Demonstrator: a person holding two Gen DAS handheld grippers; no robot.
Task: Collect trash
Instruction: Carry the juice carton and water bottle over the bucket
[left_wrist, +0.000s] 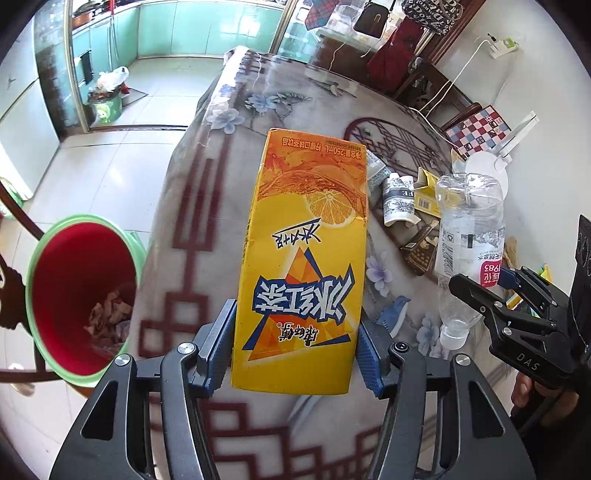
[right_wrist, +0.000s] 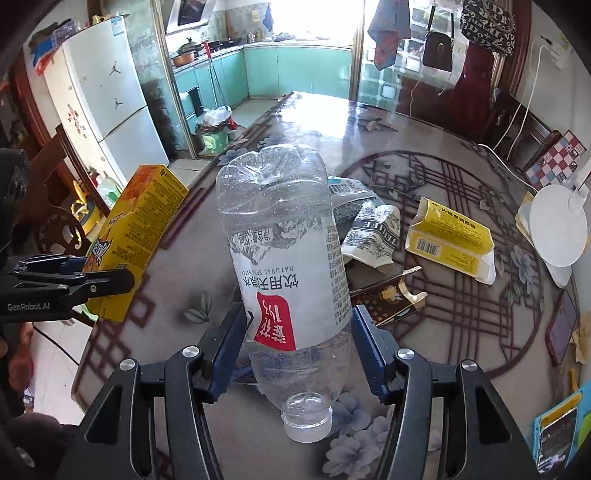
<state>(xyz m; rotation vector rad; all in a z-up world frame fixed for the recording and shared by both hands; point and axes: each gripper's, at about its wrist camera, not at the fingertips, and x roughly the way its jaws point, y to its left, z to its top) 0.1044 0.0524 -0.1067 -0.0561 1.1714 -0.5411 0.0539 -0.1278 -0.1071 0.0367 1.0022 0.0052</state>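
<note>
Our left tongs (left_wrist: 295, 354) clamp a yellow iced-tea carton (left_wrist: 303, 258); right tongs (right_wrist: 297, 350) clamp a clear plastic bottle (right_wrist: 284, 258) above the table (right_wrist: 461, 325).

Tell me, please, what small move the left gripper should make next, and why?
Probably swing the left gripper leftward until it is over the red bin, then let go. Its pads are shut on the yellow tea carton, which hangs above the table edge, and the open bin stands just left of it.
</note>
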